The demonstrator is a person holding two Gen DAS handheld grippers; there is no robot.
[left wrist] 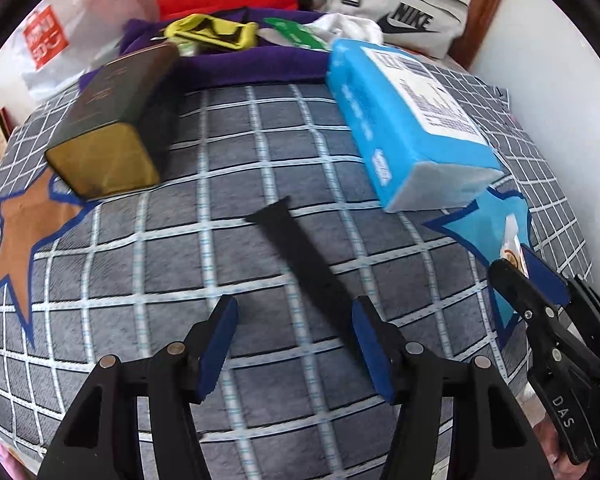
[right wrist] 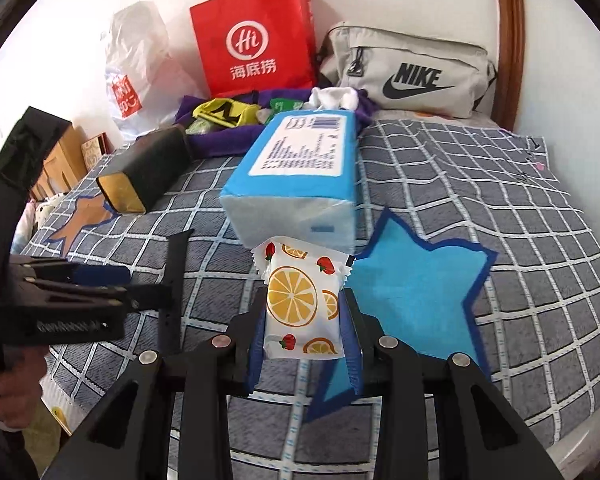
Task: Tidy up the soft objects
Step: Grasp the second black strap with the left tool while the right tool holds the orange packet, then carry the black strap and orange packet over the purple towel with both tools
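Note:
My right gripper (right wrist: pixel 304 300) is shut on a white fruit-print tissue packet (right wrist: pixel 300 304), held above the bed beside the blue star patch (right wrist: pixel 412 292). It shows at the right edge of the left wrist view (left wrist: pixel 532 276). My left gripper (left wrist: pixel 296 336) is open and empty over a black watch strap (left wrist: pixel 300 256), which lies flat on the checked bedspread (left wrist: pixel 180 264). The strap also shows in the right wrist view (right wrist: pixel 174 276), next to the left gripper (right wrist: pixel 112 284). A blue tissue pack (right wrist: pixel 296 176) lies just beyond the packet. A dark box with a gold end (left wrist: pixel 108 124) lies to the left.
A purple cloth (left wrist: pixel 240 64) at the back holds a yellow item (left wrist: pixel 216 32), a green packet (left wrist: pixel 300 36) and white fabric (left wrist: pixel 348 26). Behind stand a red paper bag (right wrist: pixel 256 36), a white plastic bag (right wrist: pixel 136 68) and a grey Nike bag (right wrist: pixel 412 72). A brown star patch (left wrist: pixel 20 232) lies left.

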